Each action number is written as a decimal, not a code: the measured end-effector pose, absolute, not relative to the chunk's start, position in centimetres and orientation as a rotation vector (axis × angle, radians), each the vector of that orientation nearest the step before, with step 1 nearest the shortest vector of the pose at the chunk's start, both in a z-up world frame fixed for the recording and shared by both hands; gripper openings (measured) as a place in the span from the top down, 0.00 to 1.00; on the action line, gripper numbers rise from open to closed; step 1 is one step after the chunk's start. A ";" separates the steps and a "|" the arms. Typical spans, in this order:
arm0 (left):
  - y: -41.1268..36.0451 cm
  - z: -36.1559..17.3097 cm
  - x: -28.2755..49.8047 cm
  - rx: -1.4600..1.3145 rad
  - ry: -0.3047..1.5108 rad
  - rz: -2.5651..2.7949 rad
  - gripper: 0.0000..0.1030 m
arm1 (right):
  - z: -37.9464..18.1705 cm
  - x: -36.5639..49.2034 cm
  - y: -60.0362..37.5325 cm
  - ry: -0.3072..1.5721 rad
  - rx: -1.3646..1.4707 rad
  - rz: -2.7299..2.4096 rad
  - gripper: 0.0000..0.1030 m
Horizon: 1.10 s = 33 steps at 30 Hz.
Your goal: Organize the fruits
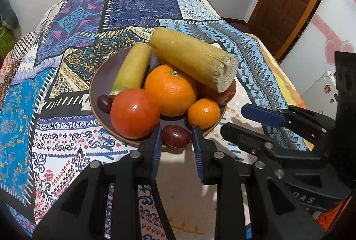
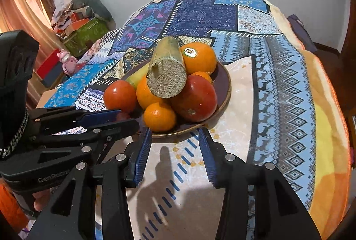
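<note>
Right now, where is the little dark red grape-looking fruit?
In the left wrist view, the dark red fruit sits at the plate's near rim, between the open left hand-held gripper's fingertips, below the tomato and small orange.

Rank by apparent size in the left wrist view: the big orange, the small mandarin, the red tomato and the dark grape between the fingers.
1. Big orange and red tomato: look about alike; the tomato sits nearer the camera, so unsure.
2. Small mandarin.
3. Dark grape, smallest.
</note>
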<state>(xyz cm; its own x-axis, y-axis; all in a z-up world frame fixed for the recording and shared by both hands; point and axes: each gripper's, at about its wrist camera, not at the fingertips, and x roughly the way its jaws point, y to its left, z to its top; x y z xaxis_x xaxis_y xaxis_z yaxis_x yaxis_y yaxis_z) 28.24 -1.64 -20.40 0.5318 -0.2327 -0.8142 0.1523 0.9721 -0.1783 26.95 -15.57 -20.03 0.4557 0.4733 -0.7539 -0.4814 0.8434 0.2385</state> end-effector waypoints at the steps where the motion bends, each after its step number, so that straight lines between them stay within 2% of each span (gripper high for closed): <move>1: -1.7 -20.4 28.3 -0.089 0.983 -0.227 0.74 | -20.0 26.9 -15.7 0.926 -0.007 0.591 0.60; 5: -2.0 -20.5 28.4 -0.067 0.989 -0.220 0.70 | -19.8 26.6 -15.9 0.919 -0.001 0.598 0.60; 12: -1.7 -20.3 27.9 -0.103 0.994 -0.230 0.54 | -19.4 26.4 -16.4 0.913 0.019 0.596 0.60; 16: -1.7 -18.8 26.5 -0.072 0.942 -0.205 0.54 | -18.3 26.0 -16.7 0.888 0.024 0.594 0.60; 25: 0.0 -9.4 20.5 -0.080 0.697 -0.152 0.54 | -10.4 21.8 -18.1 0.669 0.027 0.566 0.60; 33: 0.5 -0.2 11.6 -0.045 0.411 -0.095 0.53 | -2.4 14.6 -18.9 0.427 0.025 0.565 0.60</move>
